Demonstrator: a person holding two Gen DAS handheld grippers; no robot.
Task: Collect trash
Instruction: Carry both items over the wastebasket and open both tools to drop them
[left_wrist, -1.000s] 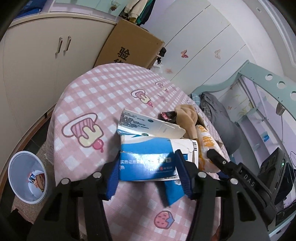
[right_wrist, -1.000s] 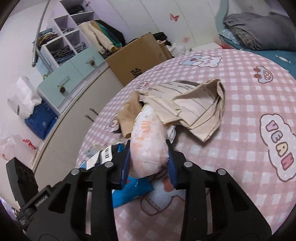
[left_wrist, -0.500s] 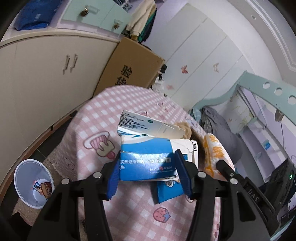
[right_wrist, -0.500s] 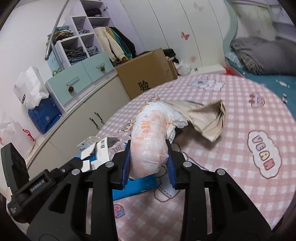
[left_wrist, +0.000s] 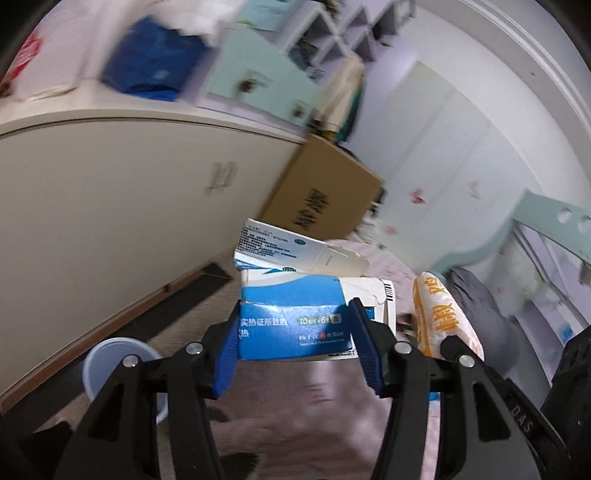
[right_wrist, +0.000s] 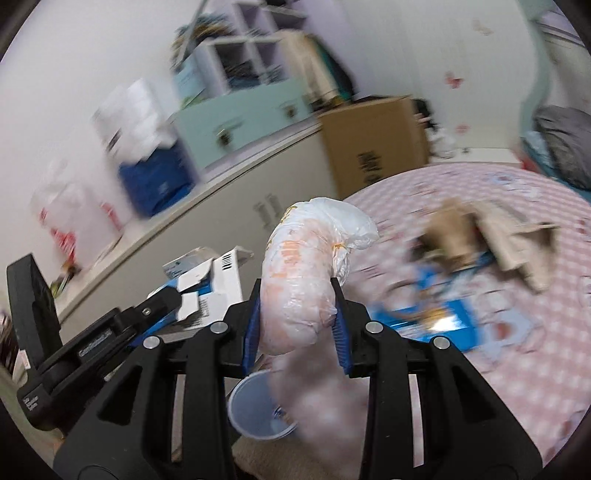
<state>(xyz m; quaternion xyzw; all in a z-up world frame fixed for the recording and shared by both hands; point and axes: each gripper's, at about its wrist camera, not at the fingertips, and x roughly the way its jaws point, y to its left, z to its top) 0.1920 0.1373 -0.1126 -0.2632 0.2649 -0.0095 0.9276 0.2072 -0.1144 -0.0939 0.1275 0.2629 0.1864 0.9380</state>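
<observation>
My left gripper (left_wrist: 295, 334) is shut on a crushed blue and white medicine box (left_wrist: 295, 317), held in the air off the table's edge. My right gripper (right_wrist: 297, 317) is shut on a stuffed white plastic bag with orange print (right_wrist: 301, 266); in the left wrist view that bag (left_wrist: 443, 314) shows at the right. A white plastic bin sits on the floor below, seen left of the left fingers (left_wrist: 110, 358) and under the right jaws (right_wrist: 255, 410). The left gripper with its box (right_wrist: 207, 284) appears at the left of the right wrist view.
The pink checked table (right_wrist: 517, 332) still carries a blue flat packet (right_wrist: 439, 317) and crumpled brown paper (right_wrist: 491, 236). A cream cabinet (left_wrist: 110, 206) and a cardboard box (left_wrist: 325, 199) stand beyond the bin. Both views are motion-blurred.
Both grippers lifted their loads and swung left off the table toward the floor bin. The table has slid away to the right in both views; the grips are unchanged.
</observation>
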